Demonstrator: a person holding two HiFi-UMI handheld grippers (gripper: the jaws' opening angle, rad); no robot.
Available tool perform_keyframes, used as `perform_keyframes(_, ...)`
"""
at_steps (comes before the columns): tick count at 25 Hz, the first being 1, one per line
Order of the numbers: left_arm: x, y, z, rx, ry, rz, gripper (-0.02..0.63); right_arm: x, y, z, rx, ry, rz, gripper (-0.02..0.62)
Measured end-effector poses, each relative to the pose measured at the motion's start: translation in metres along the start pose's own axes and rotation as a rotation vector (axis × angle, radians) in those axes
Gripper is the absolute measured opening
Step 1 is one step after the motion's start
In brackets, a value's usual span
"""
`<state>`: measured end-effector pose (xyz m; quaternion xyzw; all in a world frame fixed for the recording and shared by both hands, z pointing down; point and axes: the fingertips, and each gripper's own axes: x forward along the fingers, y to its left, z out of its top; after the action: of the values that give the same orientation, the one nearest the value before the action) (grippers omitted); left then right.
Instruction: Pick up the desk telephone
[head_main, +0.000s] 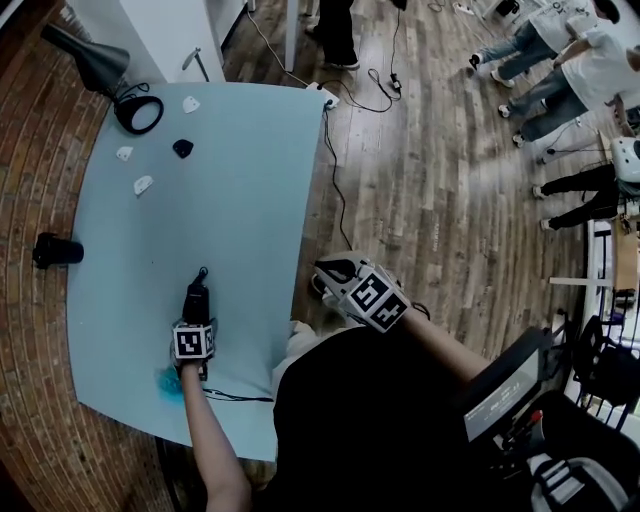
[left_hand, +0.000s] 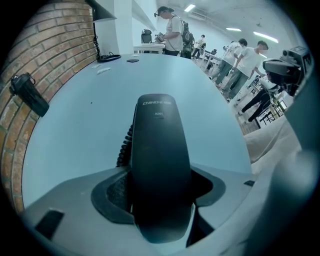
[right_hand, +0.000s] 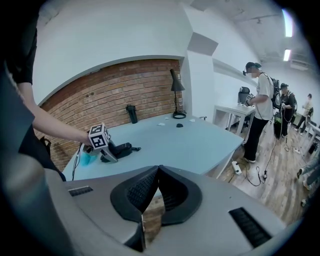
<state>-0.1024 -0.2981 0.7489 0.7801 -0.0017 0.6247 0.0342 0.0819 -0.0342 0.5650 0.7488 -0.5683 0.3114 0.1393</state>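
The black telephone handset (left_hand: 159, 150) lies lengthwise between the jaws of my left gripper (left_hand: 160, 192), which is shut on it. Its coiled cord (left_hand: 124, 145) hangs at its left side. In the head view the left gripper (head_main: 196, 310) holds the handset (head_main: 197, 292) near the front left of the light blue table (head_main: 250, 200). Whether the handset is off the tabletop I cannot tell. My right gripper (head_main: 336, 271) hangs off the table's right edge over the wooden floor. Its jaws (right_hand: 158, 175) are shut with nothing between them.
A black desk lamp (head_main: 92, 60) with a round base (head_main: 138, 112) stands at the back left. A black cylinder (head_main: 55, 250) lies at the left edge, and small white pieces (head_main: 143, 185) and a black piece (head_main: 182, 148) lie nearby. A cyan thing (head_main: 166, 384) sits by my left hand. Cables (head_main: 338, 190) cross the floor; people stand far right.
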Motion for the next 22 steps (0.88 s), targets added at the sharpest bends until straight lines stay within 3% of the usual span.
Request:
perform_keyframes(10, 0.0010, 0.0017, -0.0009, -0.057, -0.032, 0.016, 0.295, 0.0037, -0.0010, -0.0015, 0.001, 0.009, 0.020, 0.005)
perform_keyframes(22, 0.0033, 0.0005, -0.0051, -0.047, -0.042, 0.035, 0.293, 0.0085, 0.0011, -0.0027, 0.011, -0.017, 0.036, 0.005)
